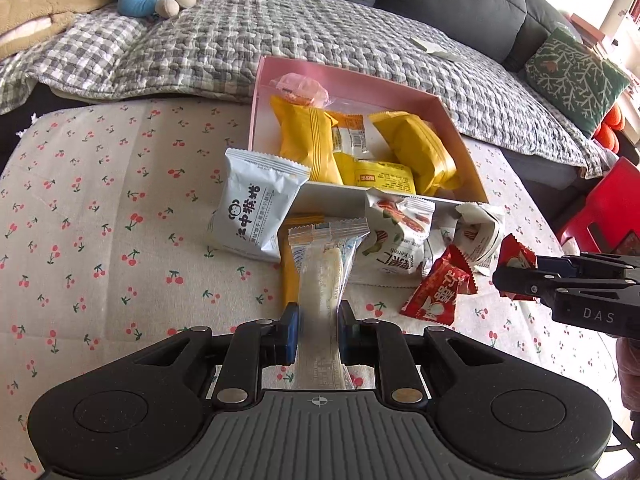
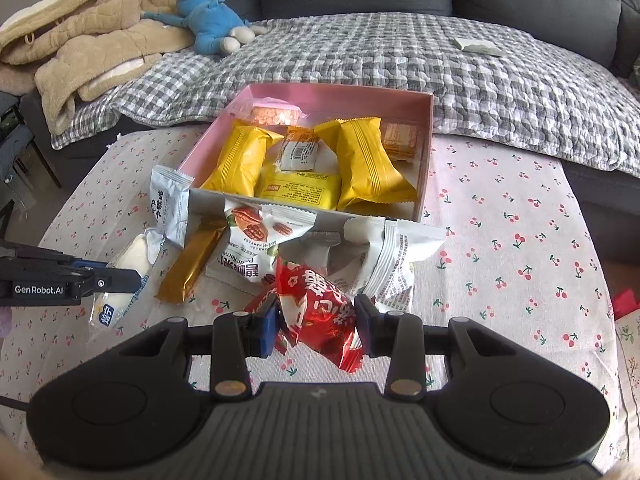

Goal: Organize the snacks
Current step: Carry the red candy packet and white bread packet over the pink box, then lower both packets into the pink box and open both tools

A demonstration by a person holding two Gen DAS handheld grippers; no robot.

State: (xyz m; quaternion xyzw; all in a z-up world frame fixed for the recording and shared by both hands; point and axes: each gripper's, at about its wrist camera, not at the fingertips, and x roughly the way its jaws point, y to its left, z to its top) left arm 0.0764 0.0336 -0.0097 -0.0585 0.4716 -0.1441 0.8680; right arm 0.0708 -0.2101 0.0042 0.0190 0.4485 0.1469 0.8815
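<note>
Left tongs [image 1: 318, 330]: closed on the clear rice-cracker packet [image 1: 322, 276], which runs forward from the pads.
Right tongs [image 2: 316, 326]: clamped on the red candy wrapper [image 2: 320, 312], held above the snack pile.
Pile: pecan bag [image 2: 256, 236] and white biscuit packet [image 1: 256, 208] just ahead.
Pink box [image 2: 426, 136]: beyond the pile on the counter [image 1: 100, 208], holding yellow packets [image 2: 364, 160].

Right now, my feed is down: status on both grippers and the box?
Left gripper shut on clear rice cracker pack. Right gripper shut on red candy pack. Pink box part filled, loose packets before it.
</note>
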